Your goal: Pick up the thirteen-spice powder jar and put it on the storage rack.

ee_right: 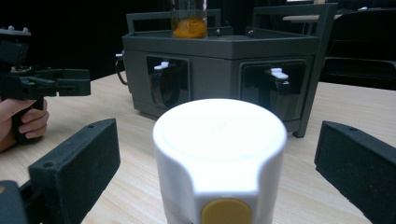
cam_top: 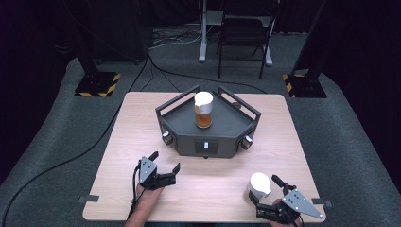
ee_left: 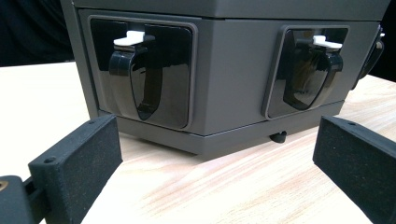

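White plastic covers the top of the jar at the lower right of the high view, where it stands on the wooden table. The right gripper is released, with one jaw on each side of the jar, not touching it. The left gripper, at the lower left, is also spread wide and holds nothing. A second jar with orange content stands on the dark tray in the centre.
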The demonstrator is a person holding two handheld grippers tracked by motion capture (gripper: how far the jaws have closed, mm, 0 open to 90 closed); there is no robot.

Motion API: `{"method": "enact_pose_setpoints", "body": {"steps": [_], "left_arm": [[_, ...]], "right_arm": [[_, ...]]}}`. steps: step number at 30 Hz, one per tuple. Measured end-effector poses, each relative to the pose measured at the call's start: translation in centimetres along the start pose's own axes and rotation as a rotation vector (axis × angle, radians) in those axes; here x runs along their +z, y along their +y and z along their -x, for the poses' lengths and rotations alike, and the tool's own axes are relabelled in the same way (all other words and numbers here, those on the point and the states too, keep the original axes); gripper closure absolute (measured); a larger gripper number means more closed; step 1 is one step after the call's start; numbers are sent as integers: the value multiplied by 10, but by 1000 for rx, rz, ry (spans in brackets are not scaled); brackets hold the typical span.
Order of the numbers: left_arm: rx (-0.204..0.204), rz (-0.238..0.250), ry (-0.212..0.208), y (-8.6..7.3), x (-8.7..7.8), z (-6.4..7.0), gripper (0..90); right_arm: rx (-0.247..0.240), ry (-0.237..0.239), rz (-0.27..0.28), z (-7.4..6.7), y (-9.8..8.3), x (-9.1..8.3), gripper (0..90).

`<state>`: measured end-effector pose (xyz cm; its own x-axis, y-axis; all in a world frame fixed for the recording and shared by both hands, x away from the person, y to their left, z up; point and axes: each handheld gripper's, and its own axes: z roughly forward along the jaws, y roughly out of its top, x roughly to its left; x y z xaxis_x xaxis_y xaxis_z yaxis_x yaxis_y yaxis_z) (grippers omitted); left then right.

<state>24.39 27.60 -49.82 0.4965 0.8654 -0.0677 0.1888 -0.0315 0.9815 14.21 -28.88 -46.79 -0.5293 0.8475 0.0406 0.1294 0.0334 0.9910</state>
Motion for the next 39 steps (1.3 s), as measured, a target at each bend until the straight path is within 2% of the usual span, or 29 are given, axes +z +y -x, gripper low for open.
{"method": "enact_pose_setpoints", "body": {"steps": [12,16,18,20,21,27,37,39], "left_arm": [[3,-2,-2,0,0,0,10],[7,-3,-2,0,0,0,10],[8,-3,-1,0,0,0,10],[8,-3,0,0,0,0,10],[9,-2,1,0,0,1,10],[6,-2,1,0,0,1,10],[-3,-4,6,1,0,1,11],[3,-7,7,1,0,2,11]], "right_arm": [[6,6,-36,-1,6,10,15],[-3,10,-71,-1,11,12,82],[-15,10,-88,-2,14,12,161],[-26,-18,-103,-7,17,12,270],[-26,-24,-104,-7,18,11,290],[-22,-29,-114,-8,21,12,296],[-27,-1,-121,-8,30,22,297],[-37,9,-114,-8,37,26,298]]}}
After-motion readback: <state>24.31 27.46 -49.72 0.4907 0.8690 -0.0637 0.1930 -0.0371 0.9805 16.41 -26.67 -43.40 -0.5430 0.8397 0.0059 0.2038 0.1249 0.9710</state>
